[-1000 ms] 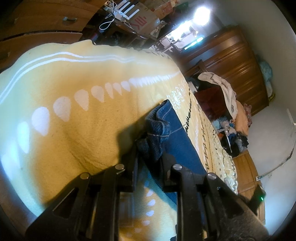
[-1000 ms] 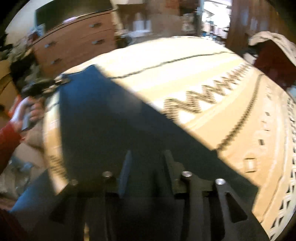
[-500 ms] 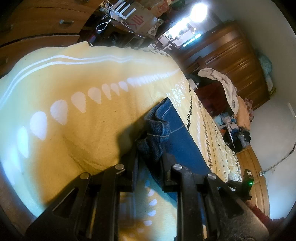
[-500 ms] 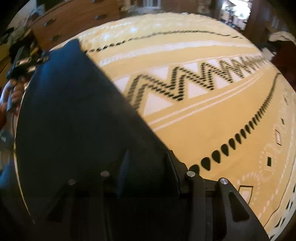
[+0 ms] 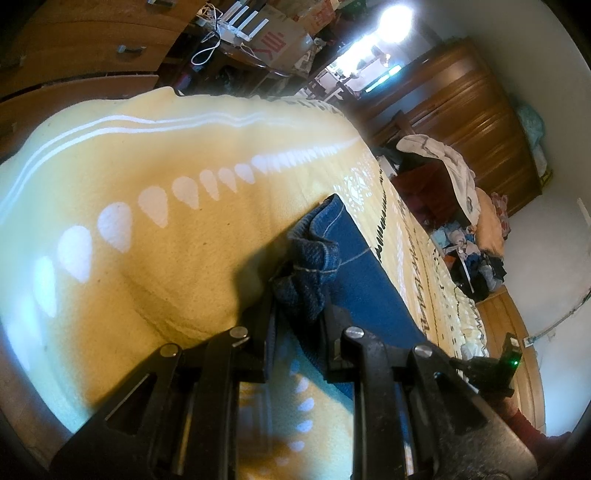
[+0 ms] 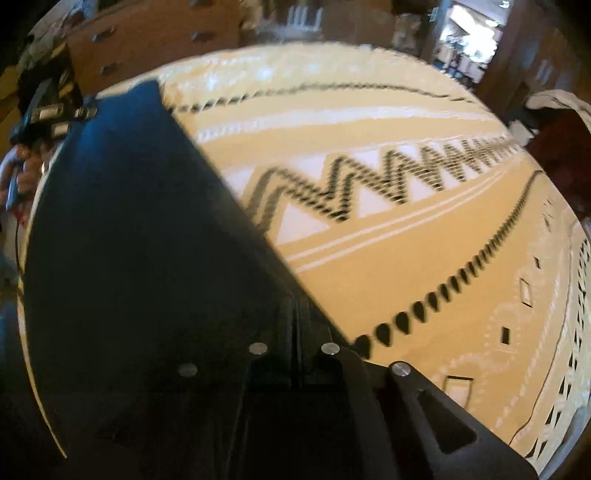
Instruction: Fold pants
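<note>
Lying flat, blue pants (image 5: pixel 362 280) bunch between left tongs (image 5: pixel 297 299).

Harsh light from a blown-out window (image 5: pixel 397 20) at the far end floods the room, and we see its glare wash the near edge of the yellow blanket (image 5: pixel 147 236) pale blue. The left claw (image 5: pixel 297 306) throws a dark shadow onto the bed. In the right wrist view we find motion blur smearing the blanket's zigzag pattern, and the pants (image 6: pixel 129 240) sit in deep shade. Both pictures bow strongly and darken at the rims.
</note>
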Available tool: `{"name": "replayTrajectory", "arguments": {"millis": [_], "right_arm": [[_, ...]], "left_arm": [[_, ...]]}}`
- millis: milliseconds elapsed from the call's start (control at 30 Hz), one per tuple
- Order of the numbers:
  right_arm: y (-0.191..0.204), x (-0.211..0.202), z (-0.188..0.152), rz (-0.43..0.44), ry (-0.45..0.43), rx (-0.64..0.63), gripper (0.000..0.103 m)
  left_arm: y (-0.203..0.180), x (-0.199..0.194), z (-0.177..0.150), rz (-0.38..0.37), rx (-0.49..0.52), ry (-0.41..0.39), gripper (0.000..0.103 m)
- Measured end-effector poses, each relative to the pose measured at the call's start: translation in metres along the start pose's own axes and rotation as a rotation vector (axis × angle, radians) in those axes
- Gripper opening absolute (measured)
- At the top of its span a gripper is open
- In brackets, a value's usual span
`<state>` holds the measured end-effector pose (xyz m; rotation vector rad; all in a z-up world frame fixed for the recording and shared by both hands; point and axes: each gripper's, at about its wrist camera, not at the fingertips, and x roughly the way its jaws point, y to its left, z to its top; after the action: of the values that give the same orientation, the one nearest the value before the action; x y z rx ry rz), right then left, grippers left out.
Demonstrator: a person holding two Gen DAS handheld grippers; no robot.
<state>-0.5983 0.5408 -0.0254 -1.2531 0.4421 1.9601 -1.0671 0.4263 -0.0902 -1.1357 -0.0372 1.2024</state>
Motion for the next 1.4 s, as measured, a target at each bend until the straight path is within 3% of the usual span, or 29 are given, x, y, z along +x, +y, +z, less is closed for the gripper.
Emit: {"name": "replayTrajectory", "arguments": {"millis": [300, 367, 400, 500, 600, 667, 733, 767, 867, 967, 1067, 1100, 1167, 1200, 1400], "right_arm": [[-0.009, 0.036, 0.002, -0.044, 0.043, -0.015, 0.0], [-0.018, 0.036, 0.002, -0.139, 0.035, -0.006, 0.0], [-0.031, 0.033, 0.002, -0.146, 0.026, 0.039, 0.0], [-0.048, 0.025, 0.001, -0.079, 0.031, 0.107, 0.0], [-0.025, -0.002, -0.003, 0.039, -0.002, 0.124, 0.001], [0.008, -0.024, -0.015, 0.118, -0.008, 0.1, 0.007], [0.045, -0.041, -0.038, 0.199, 0.009, 0.101, 0.024], [0.059, -0.045, -0.05, 0.228, 0.029, 0.107, 0.027], [0.106, -0.066, -0.083, 0.262, 0.078, 0.082, 0.031], [0.148, -0.081, -0.103, 0.238, 0.074, 0.02, 0.037], [0.171, -0.071, -0.113, 0.155, 0.093, -0.048, 0.037], [0.174, -0.068, -0.115, 0.149, 0.101, -0.055, 0.032], [0.164, -0.072, -0.109, 0.179, 0.089, -0.007, 0.008], [0.156, -0.077, -0.105, 0.19, 0.072, 0.028, 0.004], [0.109, -0.089, -0.096, 0.253, -0.002, 0.217, 0.002]], "left_arm": [[0.0, 0.001, 0.001, 0.001, 0.001, 0.007, 0.021], [0.001, 0.001, 0.001, 0.001, -0.001, 0.005, 0.021], [0.001, 0.001, 0.0, 0.002, 0.001, 0.003, 0.021], [0.0, 0.001, -0.002, 0.003, 0.002, -0.005, 0.021], [0.0, 0.001, -0.003, 0.007, -0.002, -0.007, 0.021], [0.0, 0.001, -0.003, 0.005, -0.004, -0.007, 0.022], [0.0, 0.0, -0.003, 0.001, -0.011, -0.01, 0.022], [0.0, 0.0, -0.003, 0.0, -0.014, -0.013, 0.022], [0.0, 0.0, -0.004, -0.001, -0.018, -0.021, 0.022], [0.0, 0.0, -0.004, 0.002, -0.017, -0.022, 0.022], [0.0, 0.0, -0.004, 0.0, -0.019, -0.02, 0.022], [0.0, 0.0, -0.004, 0.0, -0.02, -0.02, 0.022], [0.0, 0.0, -0.004, 0.001, -0.021, -0.018, 0.022], [0.0, 0.0, -0.004, 0.001, -0.023, -0.016, 0.023], [0.0, 0.0, -0.006, 0.002, -0.024, -0.015, 0.023]]}}
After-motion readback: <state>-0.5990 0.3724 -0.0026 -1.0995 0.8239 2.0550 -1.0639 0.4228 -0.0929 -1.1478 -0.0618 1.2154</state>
